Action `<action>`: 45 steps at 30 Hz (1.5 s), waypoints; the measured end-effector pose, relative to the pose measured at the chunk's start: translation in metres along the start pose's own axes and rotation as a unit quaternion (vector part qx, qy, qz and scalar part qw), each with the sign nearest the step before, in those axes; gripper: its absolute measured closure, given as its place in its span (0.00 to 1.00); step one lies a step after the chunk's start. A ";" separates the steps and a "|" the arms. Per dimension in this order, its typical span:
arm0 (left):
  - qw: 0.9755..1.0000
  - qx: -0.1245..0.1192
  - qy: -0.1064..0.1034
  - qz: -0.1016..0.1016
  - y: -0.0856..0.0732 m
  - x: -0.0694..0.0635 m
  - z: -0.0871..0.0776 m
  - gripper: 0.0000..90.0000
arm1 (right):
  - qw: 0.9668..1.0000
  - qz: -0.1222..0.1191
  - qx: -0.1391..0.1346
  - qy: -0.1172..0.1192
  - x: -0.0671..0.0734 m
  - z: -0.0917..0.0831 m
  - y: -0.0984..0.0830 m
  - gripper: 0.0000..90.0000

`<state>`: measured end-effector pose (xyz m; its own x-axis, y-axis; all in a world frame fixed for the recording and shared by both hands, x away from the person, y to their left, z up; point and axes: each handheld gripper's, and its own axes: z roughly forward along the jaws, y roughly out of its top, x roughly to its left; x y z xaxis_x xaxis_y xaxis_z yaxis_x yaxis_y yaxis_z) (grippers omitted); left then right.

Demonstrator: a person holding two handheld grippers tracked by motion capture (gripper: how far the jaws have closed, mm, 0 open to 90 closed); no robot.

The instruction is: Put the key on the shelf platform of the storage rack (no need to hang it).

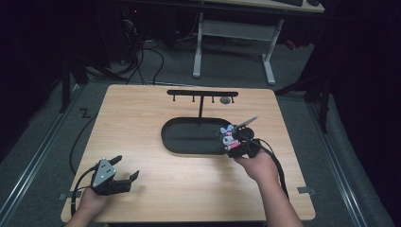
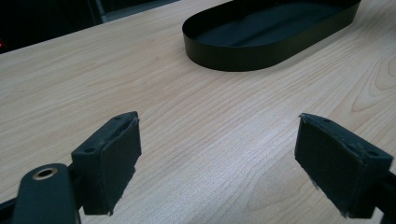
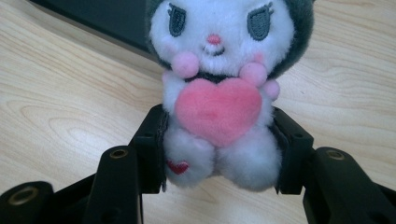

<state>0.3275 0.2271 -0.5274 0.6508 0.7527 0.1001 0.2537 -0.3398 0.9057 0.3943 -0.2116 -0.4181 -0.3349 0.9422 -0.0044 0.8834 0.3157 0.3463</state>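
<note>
Your wooden table (image 1: 156, 189) carries a black oval tray (image 1: 179, 142) near its centre, with a black T-shaped hook stand (image 1: 202, 94) rising from the tray's far side. A small round item hangs from the stand's bar towards its right end; it is too small to identify.

Your left gripper (image 1: 126, 172) rests at the table's near left corner, well apart from the tray. In the left gripper view its jaws stand wide apart with bare wood between them.

Your right gripper (image 3: 219, 154) sits at the tray's right end. Its jaws are pinching a plush toy (image 3: 219, 93) by the lower body. The toy is upright, white-faced with a dark hood, clutching a pink heart, just beside the tray's wall.
</note>
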 end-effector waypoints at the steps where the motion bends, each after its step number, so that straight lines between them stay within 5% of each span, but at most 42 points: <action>1: 1.000 0.000 0.000 0.000 0.000 0.000 0.000 0.17 | 1.000 0.000 0.000 0.000 0.001 0.001 0.002 0.54; 45: 1.000 -0.003 0.000 -0.003 0.000 0.001 0.000 0.17 | 1.000 0.008 0.003 0.002 0.015 0.054 0.065 0.54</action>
<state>0.3275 0.2280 -0.5274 0.6496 0.7544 0.0942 0.2540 -0.3322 0.9083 0.4645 -0.1706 -0.4462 -0.3224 0.9466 0.0055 0.8908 0.3014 0.3402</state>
